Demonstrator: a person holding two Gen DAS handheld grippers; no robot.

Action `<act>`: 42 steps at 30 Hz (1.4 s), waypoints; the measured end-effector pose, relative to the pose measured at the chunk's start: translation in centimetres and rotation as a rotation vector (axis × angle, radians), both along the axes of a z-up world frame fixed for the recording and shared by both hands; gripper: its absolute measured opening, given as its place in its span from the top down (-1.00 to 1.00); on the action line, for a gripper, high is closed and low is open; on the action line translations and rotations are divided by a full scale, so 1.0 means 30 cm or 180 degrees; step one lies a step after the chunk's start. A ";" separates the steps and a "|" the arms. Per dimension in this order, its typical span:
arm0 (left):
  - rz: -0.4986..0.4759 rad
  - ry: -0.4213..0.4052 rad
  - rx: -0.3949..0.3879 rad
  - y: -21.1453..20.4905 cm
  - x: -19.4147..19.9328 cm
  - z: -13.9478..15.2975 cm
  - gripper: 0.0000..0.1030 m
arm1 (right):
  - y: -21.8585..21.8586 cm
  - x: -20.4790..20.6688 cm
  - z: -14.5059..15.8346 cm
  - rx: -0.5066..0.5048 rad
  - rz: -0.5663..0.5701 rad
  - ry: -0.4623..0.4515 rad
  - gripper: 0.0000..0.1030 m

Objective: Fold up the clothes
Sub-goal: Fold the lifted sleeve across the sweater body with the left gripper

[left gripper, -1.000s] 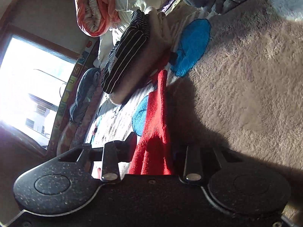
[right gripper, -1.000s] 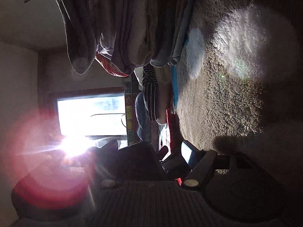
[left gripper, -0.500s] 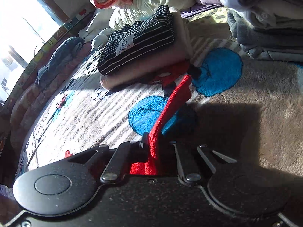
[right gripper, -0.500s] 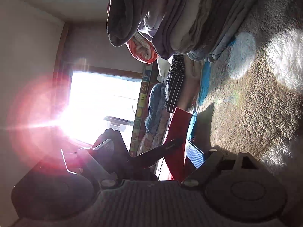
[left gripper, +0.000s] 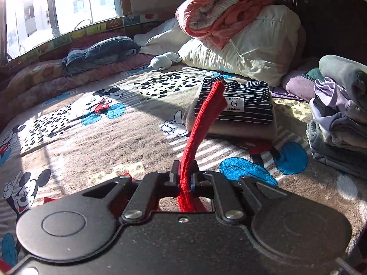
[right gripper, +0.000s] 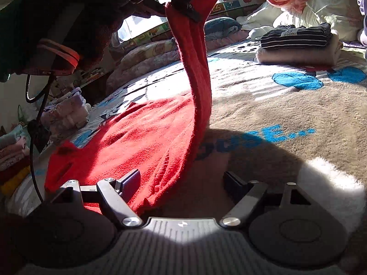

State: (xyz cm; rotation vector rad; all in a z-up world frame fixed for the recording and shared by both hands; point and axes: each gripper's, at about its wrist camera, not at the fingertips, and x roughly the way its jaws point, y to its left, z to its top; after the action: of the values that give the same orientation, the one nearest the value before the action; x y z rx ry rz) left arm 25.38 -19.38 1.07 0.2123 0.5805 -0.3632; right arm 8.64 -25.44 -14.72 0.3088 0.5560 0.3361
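- One red garment [right gripper: 146,137]: most of it lies flat on the bed's cartoon-print blanket [right gripper: 286,114], and one strip rises from it to your left gripper [left gripper: 183,180].
- Left jaws: closed tight, clamped on that red strip.
- Right gripper [right gripper: 183,181]: jaws wide apart and holding nothing, low over the garment's near edge.
- One folded stack [left gripper: 236,110] behind: striped top on a beige piece, two items.
- Fabric: fuzzy knit, lightly creased.

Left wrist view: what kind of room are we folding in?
Most likely a bedroom, working on a bed: a cartoon-print blanket covers the surface, a rolled quilt sits on a pillow, and a dark headboard stands behind.
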 end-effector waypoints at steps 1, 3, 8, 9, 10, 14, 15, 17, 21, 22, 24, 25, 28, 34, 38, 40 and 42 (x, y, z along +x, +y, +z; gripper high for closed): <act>0.0021 -0.0004 -0.0038 0.029 0.000 0.011 0.87 | 0.019 -0.001 -0.001 -0.0090 0.0012 -0.0020 -0.51; 0.0066 -0.0013 -0.0116 0.088 0.001 0.034 0.87 | 0.051 -0.008 -0.002 -0.0218 0.0037 -0.0061 -0.48; 0.0202 -0.0071 -0.0317 0.259 -0.017 0.078 0.87 | 0.105 -0.035 -0.003 -0.0533 0.0059 -0.0147 -0.33; 0.0235 -0.0076 -0.0365 0.295 -0.021 0.081 0.87 | 0.112 -0.041 -0.003 -0.0584 0.0054 -0.0163 -0.32; 0.0271 -0.0080 -0.0414 0.329 -0.025 0.082 0.87 | 0.122 -0.053 -0.004 -0.0654 0.0053 -0.0184 -0.31; 0.0475 -0.0134 -0.0654 0.489 -0.051 0.072 0.88 | 0.154 -0.065 -0.010 -0.0875 0.0076 -0.0241 -0.30; 0.0521 -0.0168 -0.0730 0.530 -0.065 0.065 0.88 | 0.161 -0.069 -0.012 -0.0921 0.0083 -0.0256 -0.30; 0.0607 -0.0228 -0.0879 0.602 -0.090 0.047 0.88 | 0.175 -0.079 -0.015 -0.1021 0.0104 -0.0294 -0.30; 0.0718 -0.0041 -0.1266 0.705 -0.115 -0.029 0.88 | 0.187 -0.087 -0.019 -0.1100 0.0118 -0.0343 -0.28; 0.0712 0.0016 -0.1278 0.705 -0.120 -0.050 0.86 | 0.185 -0.086 -0.021 -0.1092 0.0114 -0.0332 -0.28; 0.0747 0.0208 -0.1347 0.708 -0.129 -0.108 0.58 | 0.183 -0.084 -0.023 -0.1063 0.0104 -0.0318 -0.28; 0.0815 0.0306 -0.1436 0.719 -0.133 -0.144 0.36 | 0.183 -0.083 -0.025 -0.1053 0.0100 -0.0314 -0.28; 0.0936 0.0614 -0.1861 0.769 -0.144 -0.252 0.31 | 0.185 -0.080 -0.032 -0.1023 0.0087 -0.0303 -0.30; 0.1112 0.1408 -0.3024 0.868 -0.126 -0.454 0.30 | 0.189 -0.079 -0.036 -0.1002 0.0083 -0.0311 -0.31; 0.1102 0.1600 -0.3113 0.868 -0.117 -0.482 0.30 | 0.194 -0.077 -0.036 -0.0990 0.0065 -0.0307 -0.32; 0.1066 0.1614 -0.3138 0.865 -0.111 -0.488 0.30 | 0.197 -0.078 -0.036 -0.0987 0.0053 -0.0305 -0.32; 0.1061 0.1623 -0.3095 0.855 -0.092 -0.491 0.30 | 0.198 -0.079 -0.036 -0.0984 0.0046 -0.0306 -0.33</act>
State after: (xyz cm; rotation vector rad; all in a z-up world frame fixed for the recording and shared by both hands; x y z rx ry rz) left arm 22.63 6.28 -13.65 -0.9267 0.8579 -0.3384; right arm 6.26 -19.50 -15.81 -0.0097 0.5070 0.2726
